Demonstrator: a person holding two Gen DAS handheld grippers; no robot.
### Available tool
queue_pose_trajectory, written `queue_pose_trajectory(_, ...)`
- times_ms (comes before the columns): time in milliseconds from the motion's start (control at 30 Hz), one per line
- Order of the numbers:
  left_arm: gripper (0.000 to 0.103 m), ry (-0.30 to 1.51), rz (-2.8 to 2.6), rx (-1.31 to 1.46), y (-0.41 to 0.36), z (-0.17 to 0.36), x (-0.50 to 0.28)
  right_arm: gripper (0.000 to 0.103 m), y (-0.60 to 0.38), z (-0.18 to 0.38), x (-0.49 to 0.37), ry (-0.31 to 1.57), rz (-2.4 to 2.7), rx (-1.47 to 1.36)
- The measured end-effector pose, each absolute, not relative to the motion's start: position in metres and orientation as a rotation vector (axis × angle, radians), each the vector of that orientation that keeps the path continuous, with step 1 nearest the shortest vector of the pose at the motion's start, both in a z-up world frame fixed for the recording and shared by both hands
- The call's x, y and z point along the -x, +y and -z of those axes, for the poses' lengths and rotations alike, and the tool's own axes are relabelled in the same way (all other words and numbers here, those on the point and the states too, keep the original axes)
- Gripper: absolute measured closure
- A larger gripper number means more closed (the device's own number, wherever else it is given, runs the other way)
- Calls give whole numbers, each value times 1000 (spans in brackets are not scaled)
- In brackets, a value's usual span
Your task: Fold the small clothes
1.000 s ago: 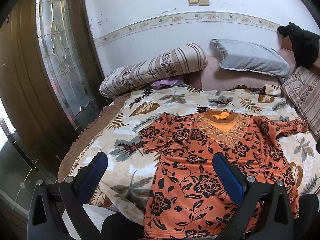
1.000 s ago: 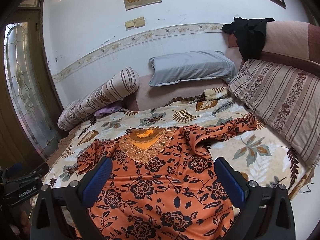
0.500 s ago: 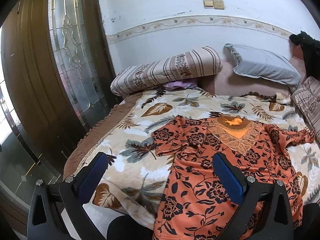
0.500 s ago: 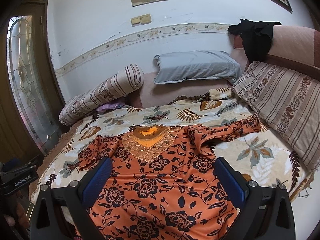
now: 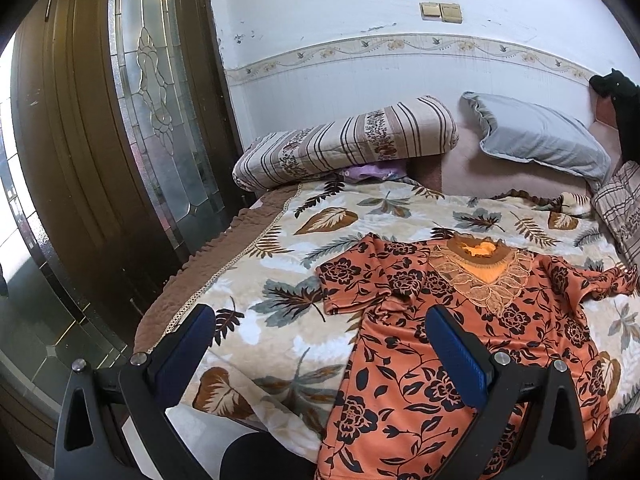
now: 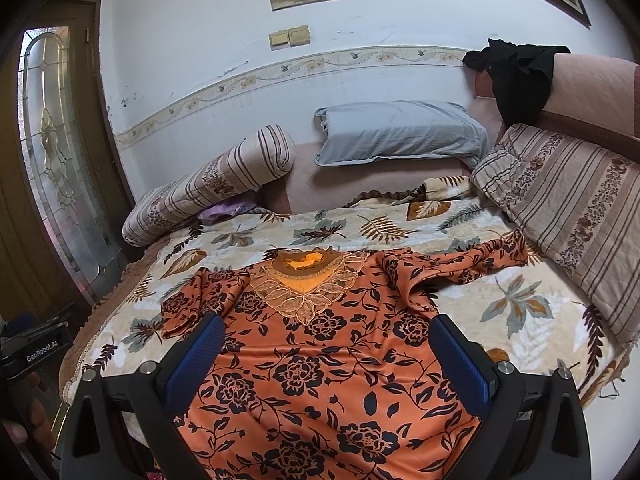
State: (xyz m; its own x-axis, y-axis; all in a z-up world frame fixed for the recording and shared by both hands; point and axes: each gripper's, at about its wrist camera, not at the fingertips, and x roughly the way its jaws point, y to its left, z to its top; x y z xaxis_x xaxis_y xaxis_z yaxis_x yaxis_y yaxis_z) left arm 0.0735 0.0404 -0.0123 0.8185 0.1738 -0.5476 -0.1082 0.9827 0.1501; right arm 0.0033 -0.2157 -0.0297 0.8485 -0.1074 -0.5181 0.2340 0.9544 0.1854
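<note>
Orange floral blouse [image 6: 320,368] lies face up on the bed, hem toward the camera at 6 o'clock, lace neckline [image 6: 306,280] away at 12. Left hand-held gripper [image 5: 324,356]: jaws spread wide, nothing between them, hovering above the bed's near edge; its right finger sits over the blouse's left flank, its left finger over bare blanket [image 5: 256,280]. Right hand-held gripper [image 6: 326,364]: likewise wide apart and empty, straddling the blouse body from above. Outward: left sleeve [image 5: 352,284] lies fairly flat at 10 o'clock of the body; right sleeve [image 6: 472,260] is bunched and twisted, trailing toward 2 o'clock near the striped cushion [image 6: 568,208]. Fabric looks thin, light, slinky, with soft ripples and sheen, so it should slide easily on the plush blanket and sag when lifted; no stiffness except perhaps the lace yoke. Judged best holds: pinch a sleeve cuff or shoulder seam edge, taking a single layer, and the hem corners for the lengthwise fold. The twisted right sleeve probably needs smoothing first. Grey pillow [image 6: 400,132] lies well clear at 12.
</note>
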Motion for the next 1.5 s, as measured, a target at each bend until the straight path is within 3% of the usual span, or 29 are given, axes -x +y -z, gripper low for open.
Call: queue_pose_trajectory(1500, 0, 527, -204, -123, 45, -16, -39, 0, -223, 9, 21, 466, 149, -288)
